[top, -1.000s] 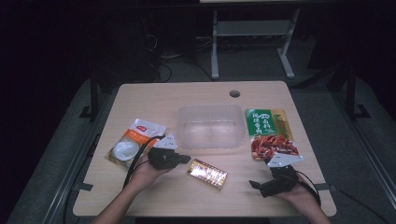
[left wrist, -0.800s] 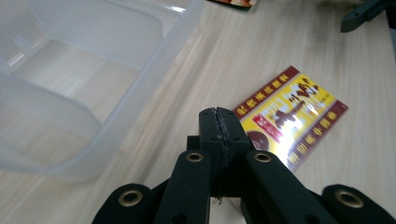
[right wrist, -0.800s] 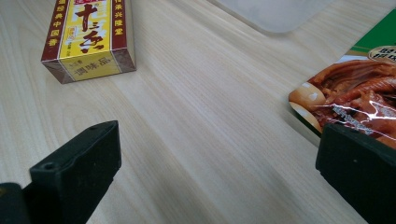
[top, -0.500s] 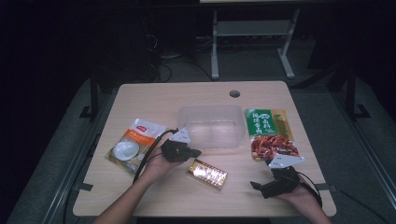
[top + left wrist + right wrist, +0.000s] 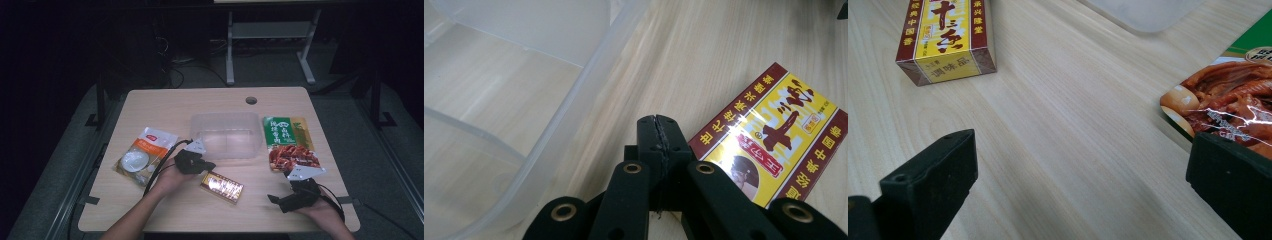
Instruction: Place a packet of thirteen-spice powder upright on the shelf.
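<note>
A clear plastic container [image 5: 227, 135] stands at the table's middle, its rim [image 5: 589, 85] close ahead of my left gripper. My left gripper [image 5: 205, 165] is shut with nothing in it, its tips [image 5: 658, 131] resting just beside the red-and-yellow box [image 5: 222, 186] [image 5: 774, 135]. My right gripper [image 5: 280, 200] lies low near the front edge, jaws wide open and empty. Far ahead of it at the left is the box [image 5: 945, 37]; at its right is the green-and-red food pouch [image 5: 290, 142] [image 5: 1228, 107].
A white-and-orange pouch [image 5: 144, 155] lies at the left of the table. A round cable hole [image 5: 251, 100] is near the far edge. Bare wood [image 5: 1063, 130] stretches between the box and the food pouch. A metal stand [image 5: 267, 30] is on the floor beyond.
My left gripper has moved right and forward from the white-and-orange pouch to the gap between container and box. The right gripper has stayed in place.
</note>
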Demonstrator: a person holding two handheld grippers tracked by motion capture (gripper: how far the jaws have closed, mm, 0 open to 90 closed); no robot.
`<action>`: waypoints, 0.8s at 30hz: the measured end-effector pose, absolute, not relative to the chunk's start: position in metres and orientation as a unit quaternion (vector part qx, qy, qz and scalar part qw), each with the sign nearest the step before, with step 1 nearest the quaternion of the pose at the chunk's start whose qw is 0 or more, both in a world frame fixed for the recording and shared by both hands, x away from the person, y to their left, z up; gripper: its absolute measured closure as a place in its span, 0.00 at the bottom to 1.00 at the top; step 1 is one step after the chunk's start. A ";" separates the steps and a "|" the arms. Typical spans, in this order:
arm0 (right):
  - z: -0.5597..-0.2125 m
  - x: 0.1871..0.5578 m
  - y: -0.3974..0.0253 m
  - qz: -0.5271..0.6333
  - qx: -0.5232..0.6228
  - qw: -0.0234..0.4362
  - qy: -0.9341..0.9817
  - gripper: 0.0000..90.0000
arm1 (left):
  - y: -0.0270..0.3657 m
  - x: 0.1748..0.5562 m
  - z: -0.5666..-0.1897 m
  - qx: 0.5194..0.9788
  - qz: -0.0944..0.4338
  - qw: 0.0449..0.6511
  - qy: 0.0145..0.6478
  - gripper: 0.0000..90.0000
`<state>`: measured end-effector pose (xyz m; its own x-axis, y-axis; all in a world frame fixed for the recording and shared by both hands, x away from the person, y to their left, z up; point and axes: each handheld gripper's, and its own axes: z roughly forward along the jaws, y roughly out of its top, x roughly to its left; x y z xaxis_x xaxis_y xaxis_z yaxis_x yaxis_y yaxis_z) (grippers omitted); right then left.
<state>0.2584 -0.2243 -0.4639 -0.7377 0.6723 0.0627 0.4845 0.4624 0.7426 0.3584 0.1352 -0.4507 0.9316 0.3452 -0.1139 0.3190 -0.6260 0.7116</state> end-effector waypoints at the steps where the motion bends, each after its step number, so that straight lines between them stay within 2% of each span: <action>1: -0.464 0.258 -0.224 0.391 0.341 0.120 0.846 0.00 | 0.136 0.358 -0.451 0.901 0.016 0.391 0.186 1.00; 24: -0.464 0.260 -0.223 0.387 0.336 0.121 0.850 0.00 | 0.163 0.327 -0.447 0.907 -0.004 0.381 0.181 1.00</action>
<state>0.2602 -0.2228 -0.4642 -0.7446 0.6654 0.0535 0.4778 0.4752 0.7389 0.3275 0.1631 -0.4465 0.9345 0.3255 -0.1444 0.3310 -0.6444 0.6894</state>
